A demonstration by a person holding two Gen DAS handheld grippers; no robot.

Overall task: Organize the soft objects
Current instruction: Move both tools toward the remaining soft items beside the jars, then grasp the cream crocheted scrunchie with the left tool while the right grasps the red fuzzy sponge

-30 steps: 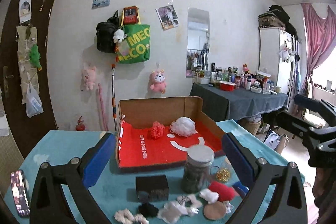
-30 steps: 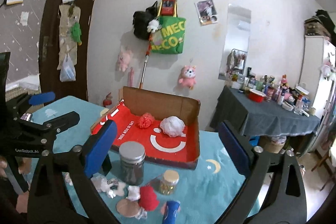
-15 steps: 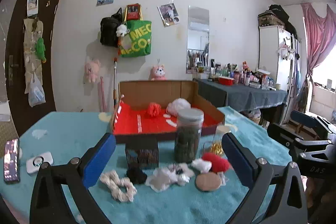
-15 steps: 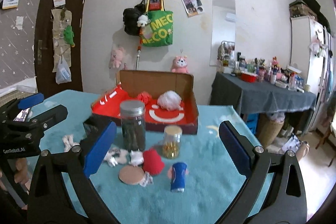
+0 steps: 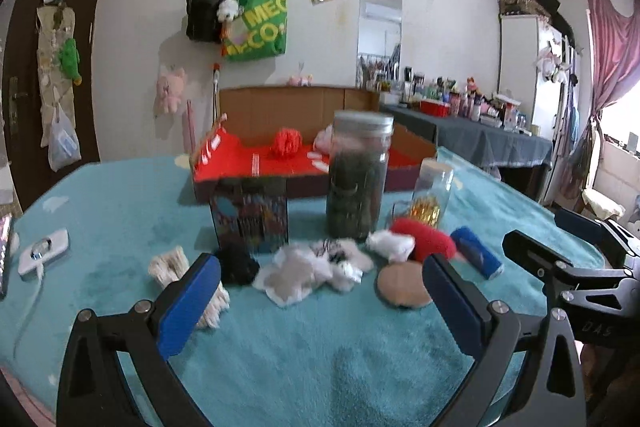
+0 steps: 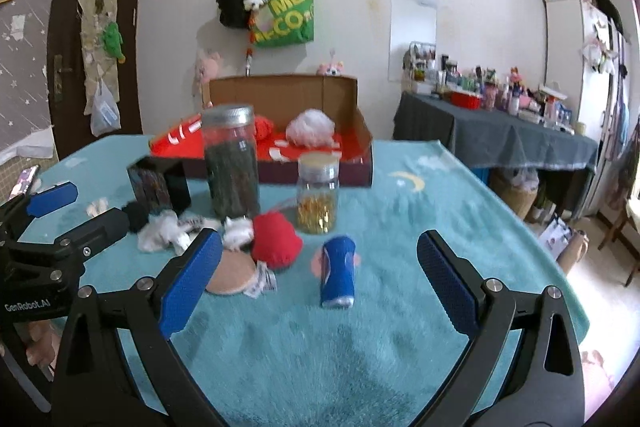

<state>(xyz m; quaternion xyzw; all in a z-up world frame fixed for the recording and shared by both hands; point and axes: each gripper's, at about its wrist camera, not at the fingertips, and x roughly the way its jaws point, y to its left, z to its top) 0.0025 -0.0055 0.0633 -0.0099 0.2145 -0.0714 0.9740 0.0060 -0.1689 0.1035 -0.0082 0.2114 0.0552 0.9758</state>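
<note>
Soft items lie in a cluster on the teal cloth: a cream scrunchie, a black scrunchie, a white cloth pile, a white puff, a red pompom and a tan round pad. An open cardboard box with a red floor holds a red scrunchie and a white puff. My left gripper is open and empty, low in front of the cluster. My right gripper is open and empty, near the red pompom and a blue can.
A tall dark-filled jar, a small jar of gold pieces and a dark printed box stand between the cluster and the cardboard box. A white charger lies at the left. A cluttered dark table stands at the back right.
Both grippers have come down from high above the table to near cloth level and closer to the cluster. Both stay open and empty.
</note>
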